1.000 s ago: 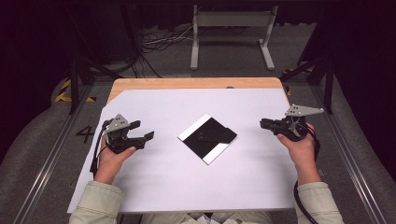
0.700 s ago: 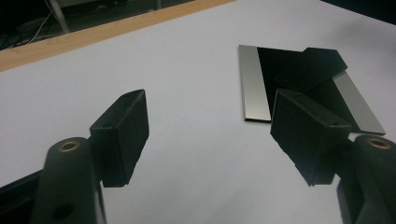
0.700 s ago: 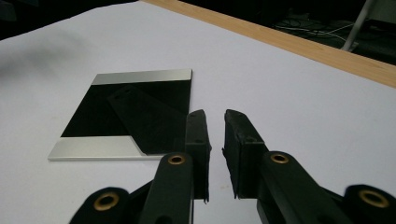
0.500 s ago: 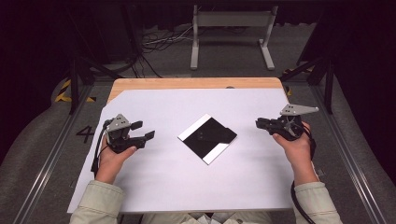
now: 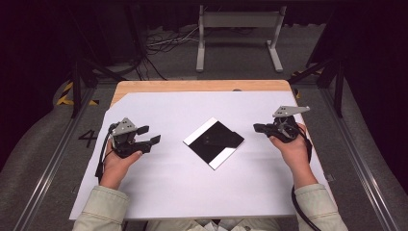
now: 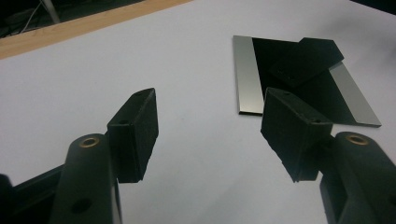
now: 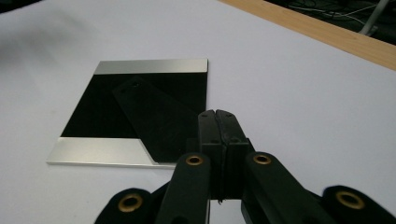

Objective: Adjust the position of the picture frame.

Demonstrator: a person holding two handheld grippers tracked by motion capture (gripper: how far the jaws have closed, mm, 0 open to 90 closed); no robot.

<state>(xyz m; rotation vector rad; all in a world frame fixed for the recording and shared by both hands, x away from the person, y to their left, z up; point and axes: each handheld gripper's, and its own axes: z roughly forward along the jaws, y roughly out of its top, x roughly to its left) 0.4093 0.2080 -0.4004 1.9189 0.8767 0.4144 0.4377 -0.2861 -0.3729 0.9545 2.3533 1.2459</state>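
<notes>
My sleeves and forearms enter at the near edge of the white sheet [image 5: 192, 192] that covers most of the table [image 5: 202, 85]. My left hand [image 5: 114, 163] rests on the sheet at its left side, holding the left gripper [image 5: 149, 135]. Its jaws stand wide apart with only bare sheet between them, as the left gripper view confirms [image 6: 208, 121]; they grip nothing. A cable trails from it back along my wrist.

My right hand [image 5: 291, 149] sits at the right side of the sheet, holding the right gripper [image 5: 257, 127], which points inward toward the centre. In the right gripper view its jaws are pressed fully together [image 7: 222, 121], with nothing between them. The grey three-cornered plate rides on top of it.

Between the two grippers, and apart from both, a square plate [image 5: 214, 142] lies flat on the sheet, turned corner-on to me. It is black across the middle with a pale metallic strip along two opposite edges. A smaller flat black piece [image 7: 156, 119] with small holes lies on top of it, one end overhanging the plate's edge.

Beyond the sheet, a strip of bare wooden tabletop shows along the far edge. Farther off, on the dark floor, stand a pale metal frame [image 5: 238, 33] and loose cables [image 5: 166, 43].
</notes>
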